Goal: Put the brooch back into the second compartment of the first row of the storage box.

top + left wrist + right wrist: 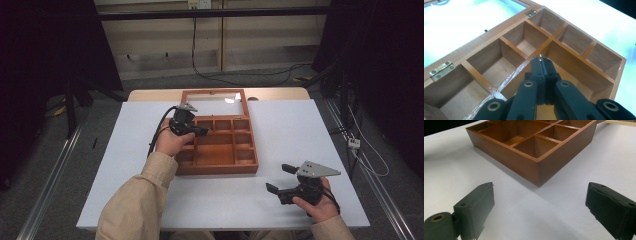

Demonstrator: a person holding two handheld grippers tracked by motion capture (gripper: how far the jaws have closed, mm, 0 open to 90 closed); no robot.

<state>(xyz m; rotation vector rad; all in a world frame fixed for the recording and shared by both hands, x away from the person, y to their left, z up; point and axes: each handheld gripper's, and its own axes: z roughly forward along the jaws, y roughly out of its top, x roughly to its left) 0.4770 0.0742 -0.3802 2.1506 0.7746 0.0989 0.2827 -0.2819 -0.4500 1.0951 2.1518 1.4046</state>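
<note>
A: Where does the brown wooden compartment box sit?

B: Near the middle of the white table, its glass-paned lid thrown back flat toward twelve o'clock on brass hinges. Every compartment you can see looks bare.

A: And your left gripper?

B: Over the box's nine o'clock side, pointing toward three. Its jaws are clenched tight together with nothing between them. In the left gripper view the pinched tips hang right over a divider crossing; whether they touch the wood you cannot tell. My guess is you keep them pinched so they work as a single probe or pusher on the partitions.

A: The right gripper?

B: Resting low over the table at about four o'clock from the box, well apart from it. Its jaws stand released and wide, holding nothing. In the right gripper view the box's near corner lies ahead at twelve, between the two pads' lines but beyond their reach. Judged from that, you are parking it ready, perhaps to steady the box.
</note>
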